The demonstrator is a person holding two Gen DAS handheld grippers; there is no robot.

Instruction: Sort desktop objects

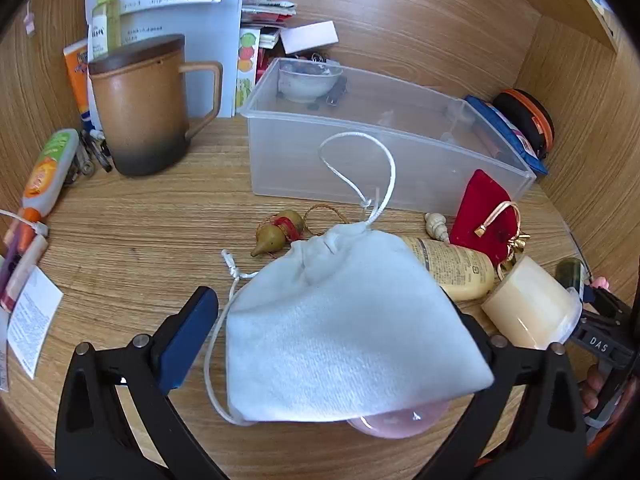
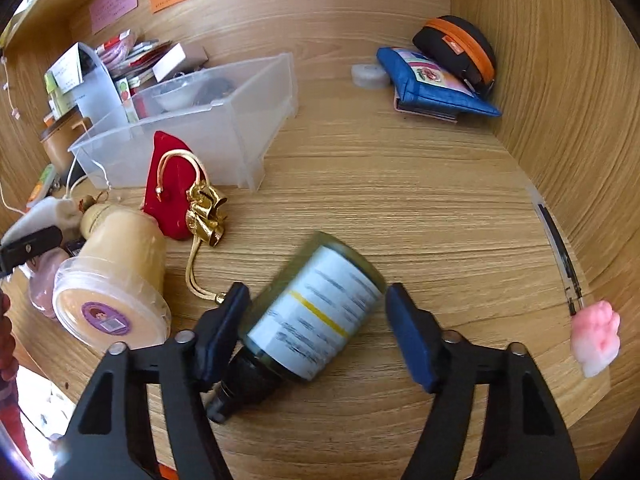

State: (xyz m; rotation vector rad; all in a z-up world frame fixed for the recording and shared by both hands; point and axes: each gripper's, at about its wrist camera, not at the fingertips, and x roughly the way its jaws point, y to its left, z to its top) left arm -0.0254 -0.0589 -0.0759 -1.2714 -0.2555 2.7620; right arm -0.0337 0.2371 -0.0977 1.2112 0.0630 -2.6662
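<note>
The left tool (image 1: pixel 332 320) stands with its fingers apart around a white drawstring pouch (image 1: pixel 340 332), which covers the right finger, so whether it is pinched I cannot tell; a pink round thing (image 1: pixel 396 424) peeks out beneath the pouch. The right tool (image 2: pixel 316 328) is open, its blue pads either side of a dark glass bottle (image 2: pixel 316 312) lying blurred on the wooden table (image 2: pixel 400 208), the left pad touching it. Just beside sits a cream tub (image 2: pixel 116 280) on its side, then a yellow labelled bottle (image 1: pixel 452 264), a red velvet pouch (image 2: pixel 172 184) with gold ribbon and a small gourd charm (image 1: pixel 280 232). Beyond stands a clear plastic bin (image 1: pixel 384 152), with a brown lidded mug (image 1: pixel 144 108) to its left.
</note>
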